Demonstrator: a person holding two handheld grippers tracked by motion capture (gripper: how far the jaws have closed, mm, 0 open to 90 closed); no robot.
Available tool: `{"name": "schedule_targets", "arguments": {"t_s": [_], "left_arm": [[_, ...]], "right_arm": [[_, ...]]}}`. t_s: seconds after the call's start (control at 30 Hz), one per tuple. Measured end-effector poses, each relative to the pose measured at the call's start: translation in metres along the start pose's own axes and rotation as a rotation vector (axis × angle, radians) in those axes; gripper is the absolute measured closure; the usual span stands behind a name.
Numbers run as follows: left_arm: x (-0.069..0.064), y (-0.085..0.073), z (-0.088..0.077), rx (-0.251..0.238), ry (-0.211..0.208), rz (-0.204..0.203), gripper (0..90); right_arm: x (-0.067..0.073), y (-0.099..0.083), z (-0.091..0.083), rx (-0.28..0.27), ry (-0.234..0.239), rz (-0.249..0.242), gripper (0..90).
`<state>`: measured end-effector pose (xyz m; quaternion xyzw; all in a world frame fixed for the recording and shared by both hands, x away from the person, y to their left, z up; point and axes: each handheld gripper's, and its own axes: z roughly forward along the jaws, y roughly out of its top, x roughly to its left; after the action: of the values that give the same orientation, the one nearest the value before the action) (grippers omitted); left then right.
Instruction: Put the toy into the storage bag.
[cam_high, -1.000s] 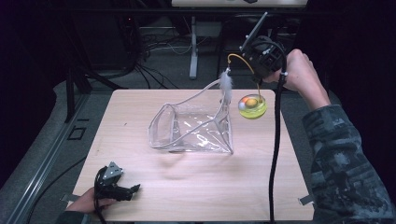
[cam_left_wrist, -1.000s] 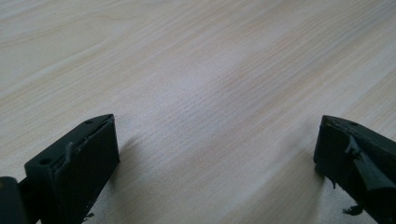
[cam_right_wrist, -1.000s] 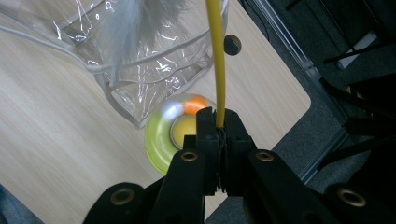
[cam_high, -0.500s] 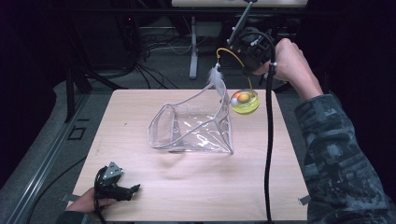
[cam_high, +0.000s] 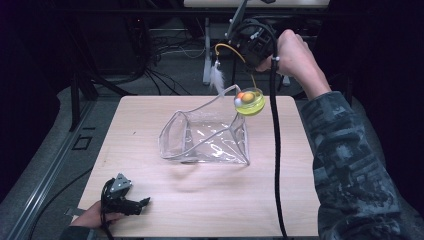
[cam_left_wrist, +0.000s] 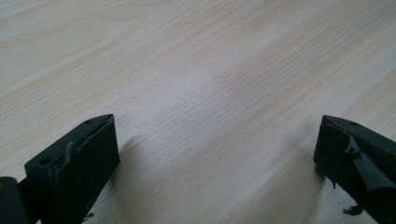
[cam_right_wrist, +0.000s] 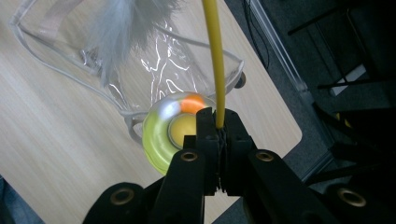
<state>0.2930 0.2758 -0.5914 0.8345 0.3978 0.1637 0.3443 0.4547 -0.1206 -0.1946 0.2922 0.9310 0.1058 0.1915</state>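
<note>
Where the high view looks down on the pale wooden counter, a clear plastic pouch stands near its middle, its open mouth toward the left and its far right corner drawn upward. Above that raised corner hangs a yellow-green ring toy with an orange ball and a pale ball in it, lifted clear of the counter. A thin yellow wire arcs from the toy's side up to the right tool, which a hand holds high beyond the counter's far edge; a white feather dangles from the wire's other end, just left of the toy. A black cable trails down from that tool along the camouflage sleeve. At the near left corner the left tool lies low on the counter, held by the other hand, well apart from the pouch.

Seen in the left gripper view, the left tool's two black jaws stand wide apart, with bare wood grain between them and nothing held.

Looking along the right gripper view, the right tool is closed on the yellow wire, which rises straight from between the pressed jaws. Just beyond the jaw tips hangs the ring toy, the feather above it, and the pouch on the counter below.
</note>
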Motion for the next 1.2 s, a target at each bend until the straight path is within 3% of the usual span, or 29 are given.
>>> {"name": "schedule_targets", "arguments": {"t_s": [0.8, 1.2], "left_arm": [[0.0, 0.0, 0.0, 0.0, 0.0, 0.0, 0.0], [0.0, 0.0, 0.0, -0.001, 0.0, -0.002, 0.0]], "right_arm": [[0.026, 0.041, 0.013, -0.054, 0.025, -0.045, 88.2], [0.039, 0.053, 0.036, -0.043, 0.068, -0.062, 88.2]]}}
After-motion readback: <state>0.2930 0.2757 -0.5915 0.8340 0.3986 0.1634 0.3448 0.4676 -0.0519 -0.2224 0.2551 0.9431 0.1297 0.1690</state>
